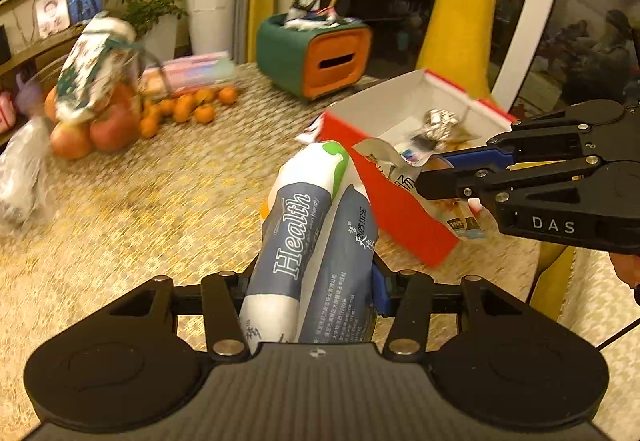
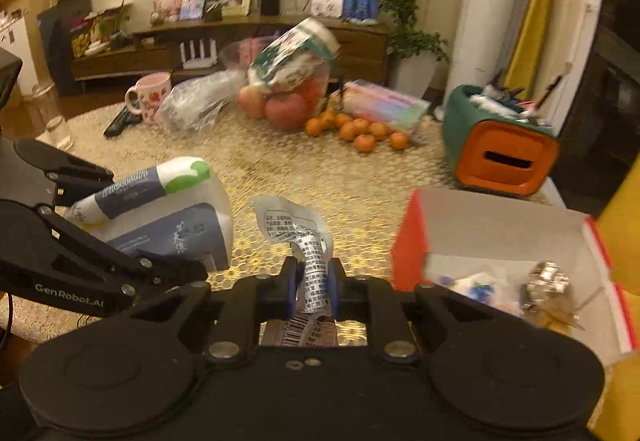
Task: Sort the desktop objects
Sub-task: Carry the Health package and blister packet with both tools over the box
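Note:
My left gripper [image 1: 312,281] is shut on a blue-and-white tissue pack [image 1: 308,237] marked "Health", held above the table; the pack also shows in the right wrist view [image 2: 168,217]. My right gripper [image 2: 312,277] is shut on a crumpled silver snack wrapper [image 2: 304,237], which also shows in the left wrist view [image 1: 400,169]. The right gripper [image 1: 440,173] hovers at the near edge of a red box [image 1: 400,225] with a white inside, holding crumpled foil [image 1: 440,121] and scraps. The box [image 2: 408,241] sits right of the wrapper.
Apples [image 2: 284,109] and several tangerines [image 2: 360,131] lie at the table's far side with a tied bag [image 2: 292,57], a plastic bag [image 2: 196,105], a pink mug [image 2: 148,93] and a remote [image 2: 120,123]. A green-and-orange holder [image 2: 500,157] stands at the right.

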A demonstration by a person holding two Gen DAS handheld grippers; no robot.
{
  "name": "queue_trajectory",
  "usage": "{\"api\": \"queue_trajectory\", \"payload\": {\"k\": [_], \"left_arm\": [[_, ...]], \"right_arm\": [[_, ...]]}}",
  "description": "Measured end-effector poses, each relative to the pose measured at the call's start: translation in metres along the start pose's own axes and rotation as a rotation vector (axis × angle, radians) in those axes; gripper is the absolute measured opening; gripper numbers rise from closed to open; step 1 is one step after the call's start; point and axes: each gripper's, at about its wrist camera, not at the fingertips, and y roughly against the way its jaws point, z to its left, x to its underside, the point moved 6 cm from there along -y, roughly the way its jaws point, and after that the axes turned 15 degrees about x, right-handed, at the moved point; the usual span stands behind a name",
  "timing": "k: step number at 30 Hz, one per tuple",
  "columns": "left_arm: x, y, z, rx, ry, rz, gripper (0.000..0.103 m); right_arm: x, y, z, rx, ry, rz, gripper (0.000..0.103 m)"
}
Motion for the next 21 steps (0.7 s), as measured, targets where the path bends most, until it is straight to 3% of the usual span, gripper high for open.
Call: {"api": "queue_trajectory", "payload": {"k": [10, 21], "left_arm": [[-0.032, -0.028, -0.06, 0.058, -0.021, -0.015, 0.049], [-0.08, -0.079, -0.109, 0.083, -0.052, -0.02, 0.049]], "right_arm": [[0.013, 0.021, -0.067, 0.074, -0.101, -0.023, 0.014], [0.02, 0.016, -0.141, 0.171, -0.231, -0.035, 0.014]]}}
